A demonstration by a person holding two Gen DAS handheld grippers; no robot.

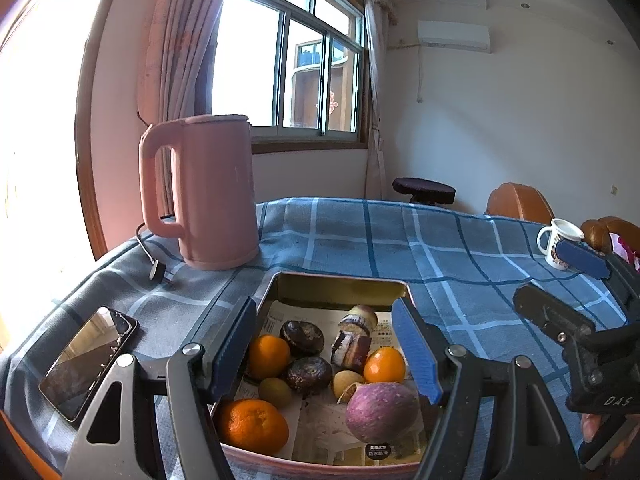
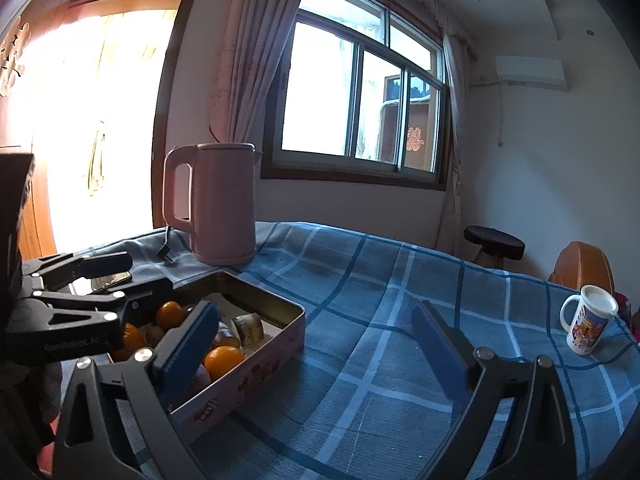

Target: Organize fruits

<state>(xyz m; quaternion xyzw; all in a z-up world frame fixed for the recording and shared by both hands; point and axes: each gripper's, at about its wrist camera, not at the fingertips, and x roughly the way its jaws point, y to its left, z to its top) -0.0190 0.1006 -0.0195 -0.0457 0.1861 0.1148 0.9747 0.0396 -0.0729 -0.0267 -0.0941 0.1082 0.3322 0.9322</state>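
Observation:
A metal tin (image 1: 340,286) lined with newspaper sits on the blue checked tablecloth. It holds three oranges (image 1: 253,424), two dark round fruits (image 1: 308,374), a purple round fruit (image 1: 382,412), cut pieces (image 1: 352,350) and small brownish fruits (image 1: 275,392). My left gripper (image 1: 324,348) is open and empty, its fingers spread above the tin's near half. My right gripper (image 2: 316,354) is open and empty over the cloth, its left finger (image 2: 188,350) overlapping the tin (image 2: 256,360) in view. The right gripper also shows in the left wrist view (image 1: 560,284).
A pink kettle (image 1: 208,192) with cord and plug (image 1: 158,270) stands behind the tin. A phone (image 1: 90,360) lies left of it. A white printed mug (image 2: 588,320) stands at the far right. Chairs (image 1: 520,202) and a stool (image 1: 424,190) are beyond the table.

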